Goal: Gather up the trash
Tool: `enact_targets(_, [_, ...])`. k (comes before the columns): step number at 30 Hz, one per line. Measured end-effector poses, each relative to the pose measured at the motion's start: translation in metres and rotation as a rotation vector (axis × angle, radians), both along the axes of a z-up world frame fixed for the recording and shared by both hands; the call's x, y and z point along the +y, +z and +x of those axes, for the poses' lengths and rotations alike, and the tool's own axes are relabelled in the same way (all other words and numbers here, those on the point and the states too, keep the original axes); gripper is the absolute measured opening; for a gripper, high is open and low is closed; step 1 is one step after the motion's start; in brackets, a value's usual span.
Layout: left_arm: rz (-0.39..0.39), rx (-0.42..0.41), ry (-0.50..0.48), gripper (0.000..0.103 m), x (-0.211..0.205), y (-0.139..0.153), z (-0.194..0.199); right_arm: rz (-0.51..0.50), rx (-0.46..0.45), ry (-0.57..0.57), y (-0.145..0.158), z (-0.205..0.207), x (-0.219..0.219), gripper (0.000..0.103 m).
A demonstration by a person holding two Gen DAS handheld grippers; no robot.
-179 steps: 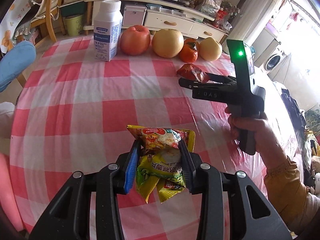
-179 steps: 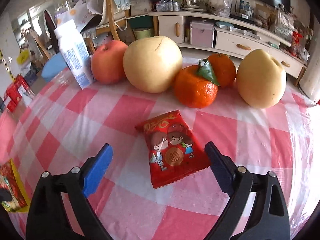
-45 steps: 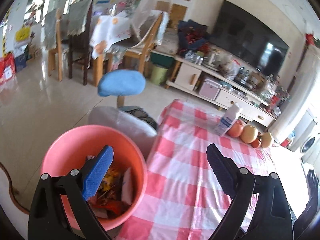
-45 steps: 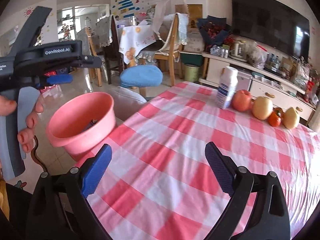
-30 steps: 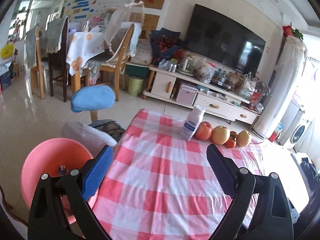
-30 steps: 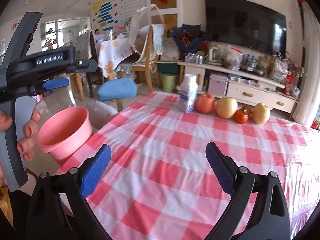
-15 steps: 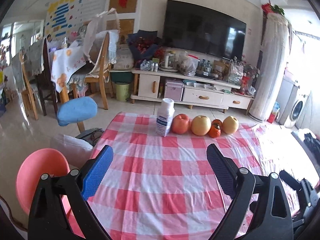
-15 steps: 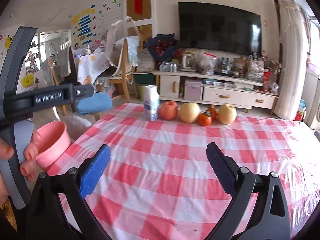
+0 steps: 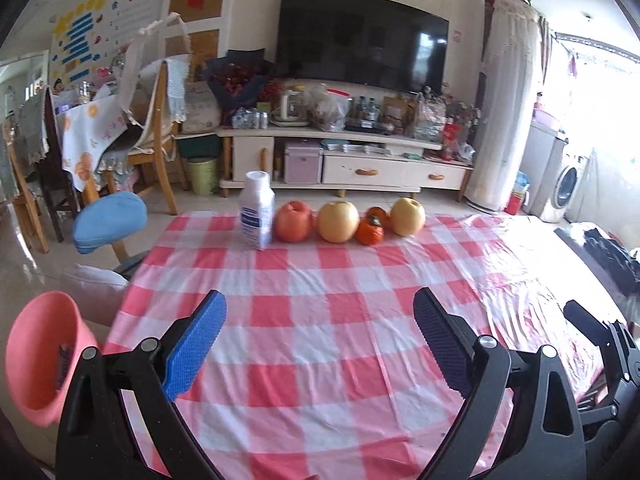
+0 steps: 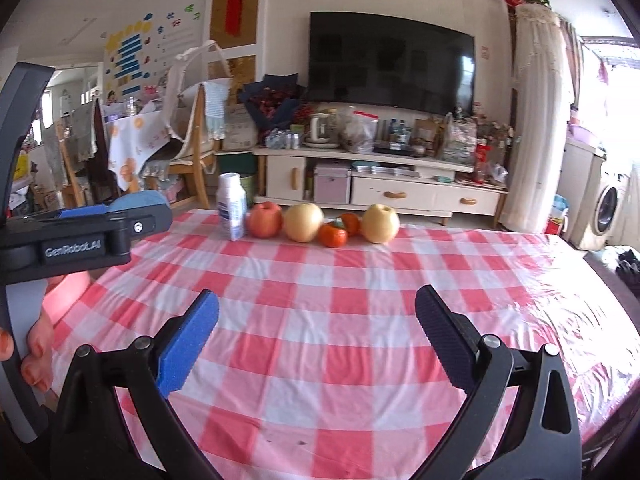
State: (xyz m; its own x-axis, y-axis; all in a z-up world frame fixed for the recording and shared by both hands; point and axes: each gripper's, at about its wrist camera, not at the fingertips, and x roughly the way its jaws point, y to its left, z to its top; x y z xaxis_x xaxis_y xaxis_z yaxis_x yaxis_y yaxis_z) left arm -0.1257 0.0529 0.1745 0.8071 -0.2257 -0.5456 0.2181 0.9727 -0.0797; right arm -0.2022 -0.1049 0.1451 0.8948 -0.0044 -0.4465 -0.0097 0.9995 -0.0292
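Both pairs of tongs hang wide apart and empty over the near edge of the tabletop [image 9: 320, 320], the left tongs [image 9: 318, 344] and the right tongs [image 10: 316, 344] facing the same way across the red-and-white checked cloth. No wrapper or scrap shows anywhere on the cloth in either view — what stands on it is a white bottle [image 9: 257, 216], a red apple [image 9: 295, 221], two yellow pears [image 9: 338, 221] and two persimmons [image 9: 370, 229], all in a row at the far edge and none of them rubbish by the look of it. The pink basin [image 9: 40, 360] sits off the left side of the tabletop, lower than it, with dark bits of trash visible inside.

My reading is that the collecting is finished or nearly so, and the step in hand is a last check. To do that well, sweep both wrist views slowly over the whole cloth, the glary right side especially, where the plastic cover shines and a pale wrapper could hide. Keep the tongs spread and clear of the fruit row — a nudge would roll a pear off the far edge. The left hand [image 10: 36, 356] grips its handle just beside the basin, so anything found has a short trip.
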Motion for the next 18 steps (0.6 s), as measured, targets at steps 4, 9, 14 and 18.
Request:
enact_targets(4, [0.027,-0.012,-0.004,0.094,-0.013,-0.003,-0.009,-0.009,-0.011,-0.04,-0.002,-0.009,-0.01,0.099])
enact_targets(9, [0.045,-0.028,-0.005,0.094,-0.022,-0.004,-0.019,-0.022,-0.027,-0.072,-0.003,-0.018,-0.015,0.099])
enact_targets(14, [0.062,-0.043,0.004,0.096,-0.025,-0.003,-0.027,-0.041,-0.043,-0.091,-0.003,-0.027,-0.015,0.099])
enact_targets(18, [0.048,-0.053,-0.005,0.096,-0.023,-0.002,-0.032,-0.042,-0.043,-0.098,-0.004,-0.032,-0.015,0.099])
